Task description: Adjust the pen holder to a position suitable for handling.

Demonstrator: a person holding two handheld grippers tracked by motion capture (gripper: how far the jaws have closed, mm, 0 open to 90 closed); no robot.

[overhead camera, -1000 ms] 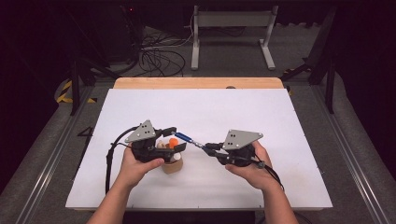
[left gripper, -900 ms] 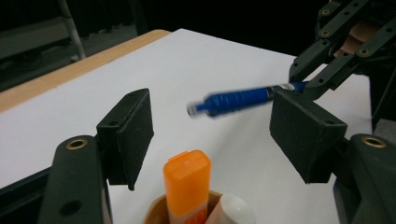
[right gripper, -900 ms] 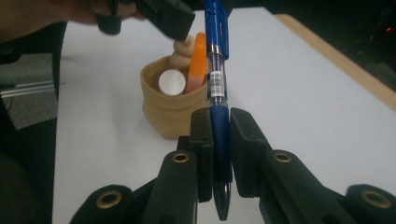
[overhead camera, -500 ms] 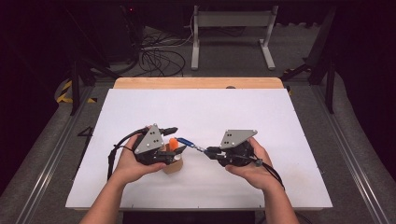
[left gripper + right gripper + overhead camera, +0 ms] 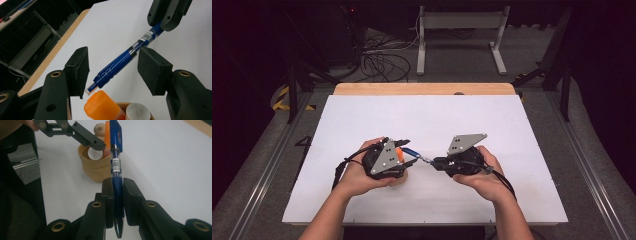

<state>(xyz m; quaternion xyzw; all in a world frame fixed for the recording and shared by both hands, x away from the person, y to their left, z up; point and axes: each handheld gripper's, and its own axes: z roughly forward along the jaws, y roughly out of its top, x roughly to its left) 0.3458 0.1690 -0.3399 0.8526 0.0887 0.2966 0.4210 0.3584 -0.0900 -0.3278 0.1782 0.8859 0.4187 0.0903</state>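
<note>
A blue pen (image 5: 116, 152) is clamped by its grip in my right gripper (image 5: 117, 183), which is shut on it. The pen reaches level toward a tan cup (image 5: 96, 170). In the cup stand an orange marker (image 5: 103, 105) and a white stick (image 5: 137, 111). My left gripper (image 5: 113, 62) hovers over the cup. Its jaws have just been closing and stand on either side of the pen's (image 5: 117, 65) cap end, with the pads apart from it. In the high view the left gripper (image 5: 407, 153) and the right gripper (image 5: 432, 161) meet at the pen (image 5: 412, 152) near the table's front middle.
The white table top (image 5: 462, 115) has a wooden strip (image 5: 422, 89) along its far edge. Behind it are a metal stand (image 5: 459, 35) and cables (image 5: 379, 62) on the floor. Both forearms come in from the bottom edge.
My left gripper has moved right over the cup and its jaws have narrowed around the pen's free end. The right gripper and the pen have stayed put.
</note>
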